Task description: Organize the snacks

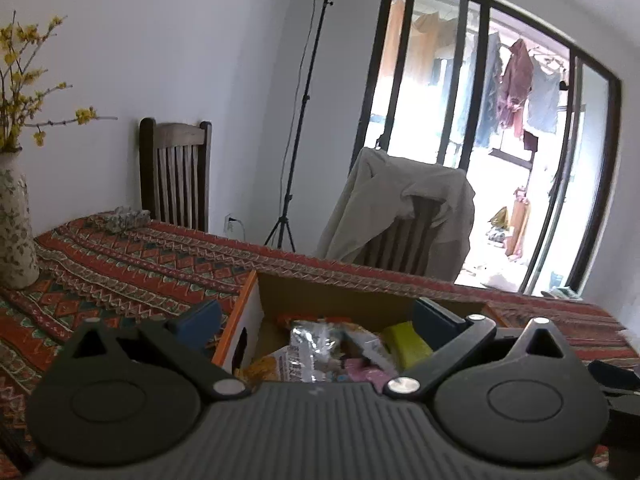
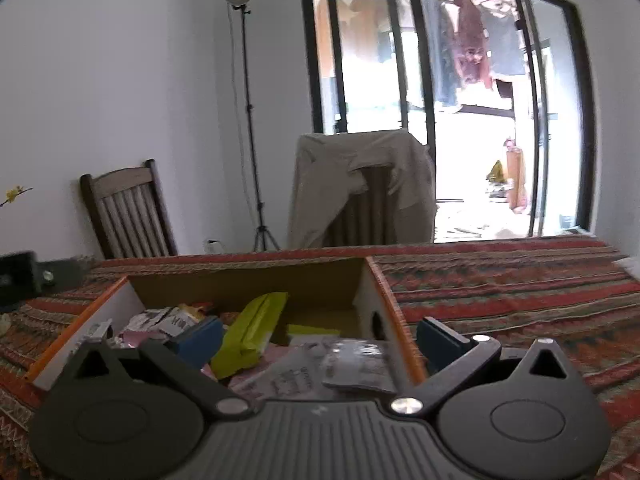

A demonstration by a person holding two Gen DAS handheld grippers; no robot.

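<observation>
A cardboard box (image 1: 244, 312) with orange edges sits on the patterned tablecloth and holds several snack packets: a silver one (image 1: 312, 340), a yellow-green one (image 1: 404, 340) and a pink one. My left gripper (image 1: 316, 320) is open and empty, its blue-padded fingers straddling the box's left wall. In the right wrist view the same box (image 2: 376, 292) shows the yellow-green packet (image 2: 252, 328) and a clear printed packet (image 2: 352, 364). My right gripper (image 2: 320, 340) is open and empty, fingers astride the box's right wall.
A flowered vase (image 1: 14, 224) with yellow blossoms stands at the table's left. Two wooden chairs (image 1: 176, 172) stand behind the table, one draped with a beige jacket (image 1: 400, 212). A lamp stand (image 1: 304, 120) is by the wall. A dark device (image 2: 24, 276) lies at the left.
</observation>
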